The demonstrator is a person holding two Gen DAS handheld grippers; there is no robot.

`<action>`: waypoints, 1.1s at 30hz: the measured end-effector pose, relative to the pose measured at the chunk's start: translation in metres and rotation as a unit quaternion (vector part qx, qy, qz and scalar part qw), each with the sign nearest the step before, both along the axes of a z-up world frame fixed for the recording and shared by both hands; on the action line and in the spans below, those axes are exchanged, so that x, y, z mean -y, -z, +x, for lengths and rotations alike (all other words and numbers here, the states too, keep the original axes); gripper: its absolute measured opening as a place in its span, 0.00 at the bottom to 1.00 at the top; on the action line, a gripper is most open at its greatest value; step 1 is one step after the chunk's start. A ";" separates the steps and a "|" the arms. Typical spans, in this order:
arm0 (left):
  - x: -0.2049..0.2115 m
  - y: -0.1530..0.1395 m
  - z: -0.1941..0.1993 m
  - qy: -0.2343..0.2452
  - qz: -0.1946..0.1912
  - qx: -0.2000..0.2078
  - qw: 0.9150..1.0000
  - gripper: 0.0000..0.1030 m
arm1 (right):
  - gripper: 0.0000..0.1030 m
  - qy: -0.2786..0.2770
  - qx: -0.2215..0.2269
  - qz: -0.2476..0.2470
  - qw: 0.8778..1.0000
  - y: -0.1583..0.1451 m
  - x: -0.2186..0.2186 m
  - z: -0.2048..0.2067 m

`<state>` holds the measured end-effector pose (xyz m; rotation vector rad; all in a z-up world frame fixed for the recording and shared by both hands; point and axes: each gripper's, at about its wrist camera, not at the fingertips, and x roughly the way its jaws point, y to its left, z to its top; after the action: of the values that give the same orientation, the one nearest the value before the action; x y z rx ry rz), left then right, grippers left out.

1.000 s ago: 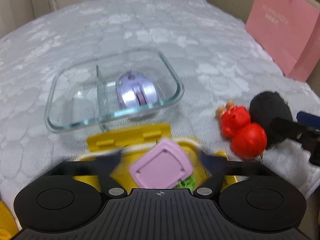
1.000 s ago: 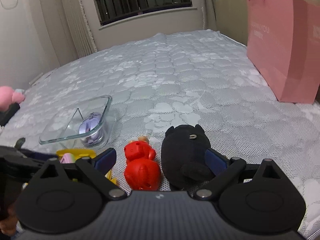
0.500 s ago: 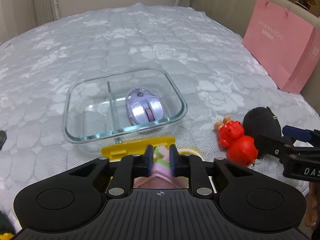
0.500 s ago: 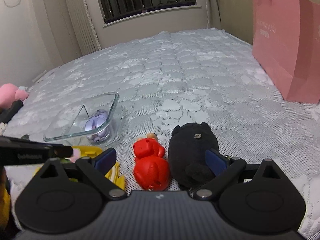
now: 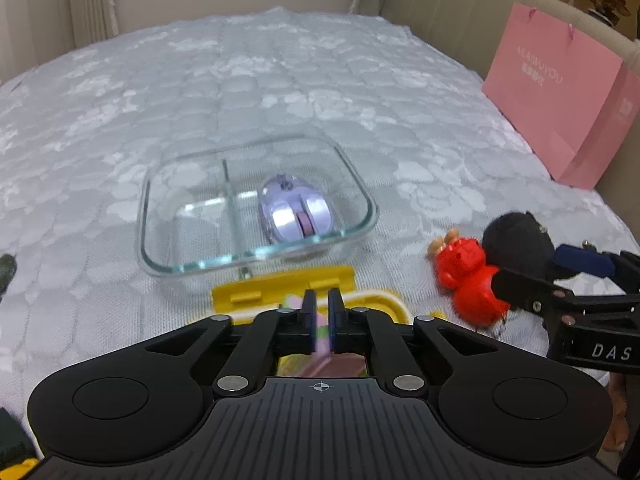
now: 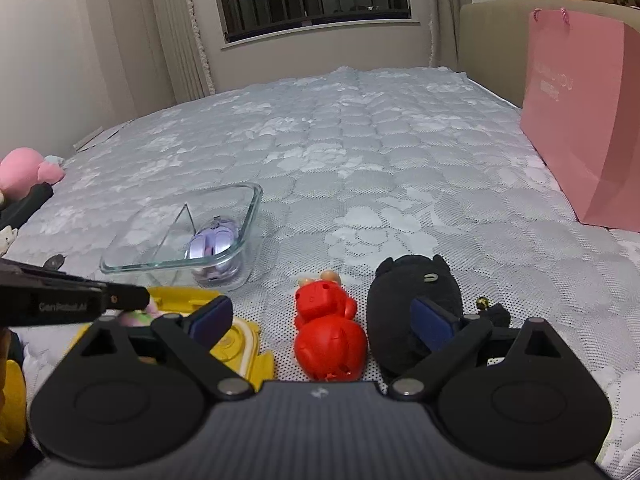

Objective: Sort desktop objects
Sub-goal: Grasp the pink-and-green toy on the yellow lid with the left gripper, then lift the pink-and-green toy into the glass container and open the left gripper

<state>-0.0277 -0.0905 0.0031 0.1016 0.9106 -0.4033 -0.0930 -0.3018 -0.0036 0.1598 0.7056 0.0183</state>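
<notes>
Nearest, the left tool point(image 5: 321, 312) is pinched on a flat pink square piece point(image 5: 322, 340) over the open yellow plastic case point(image 5: 280, 290), while the right tool point(image 6: 322, 314) stands spread above the red plastic figure point(image 6: 326, 330), beside the black plush toy point(image 6: 412, 284). Farther along the white quilted bed point(image 6: 360, 152) sits the clear glass divided dish point(image 5: 256, 204), a lilac computer mouse point(image 5: 294, 210) in its right compartment.

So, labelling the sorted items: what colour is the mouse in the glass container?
Pale purple mouse; clearest in the left wrist view.
</notes>
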 end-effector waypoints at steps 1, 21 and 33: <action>0.001 0.002 0.000 0.001 0.000 -0.003 1.000 0.15 | 0.93 -0.001 -0.001 0.000 1.000 0.000 -0.001 0.000; 0.005 0.011 -0.007 0.016 0.000 -0.007 1.000 0.34 | 0.93 -0.007 -0.009 0.003 1.000 0.004 0.004 0.002; -0.001 -0.043 0.026 0.010 -0.065 0.003 0.998 0.34 | 0.93 -0.005 -0.002 0.024 1.000 0.003 0.017 -0.002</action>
<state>-0.0013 -0.0898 0.0458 -0.0083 0.8745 -0.4790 -0.0951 -0.3191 -0.0071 0.2020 0.7110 0.0432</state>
